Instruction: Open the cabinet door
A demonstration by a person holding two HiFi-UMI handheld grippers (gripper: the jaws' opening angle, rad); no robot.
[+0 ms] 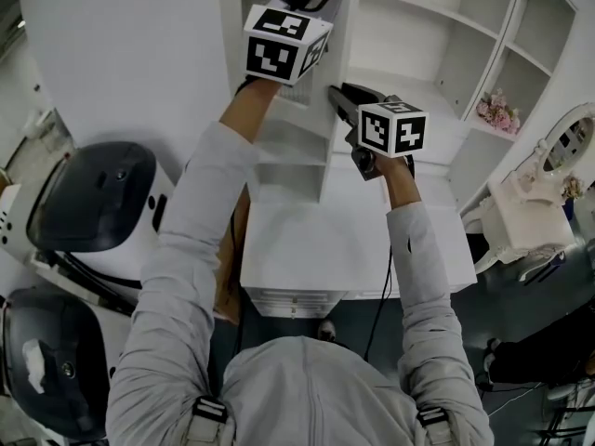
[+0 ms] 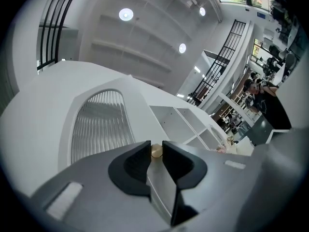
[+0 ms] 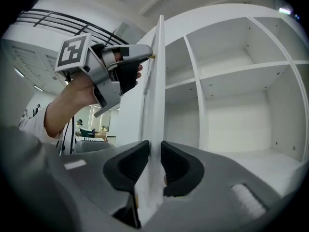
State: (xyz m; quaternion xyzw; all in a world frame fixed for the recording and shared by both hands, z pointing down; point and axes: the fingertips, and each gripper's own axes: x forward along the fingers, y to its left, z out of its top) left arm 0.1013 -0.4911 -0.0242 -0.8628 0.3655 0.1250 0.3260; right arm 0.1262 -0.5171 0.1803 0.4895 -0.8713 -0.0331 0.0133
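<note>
Brass knob (image 2: pixel 156 150) pinched between left gripper (image 2: pixel 155 155) jaws, on the white cabinet door (image 3: pixel 157 81), which stands partly open. Right gripper (image 3: pixel 155 164) jaws clamp the door's free edge, lower down. Bare shelves (image 3: pixel 231 71) at right.

White desk (image 1: pixel 316 240) carrying a white cabinet (image 1: pixel 418 26) of open shelves; pink flower bunch (image 1: pixel 497 111) in a compartment at the cabinet's right edge.
</note>
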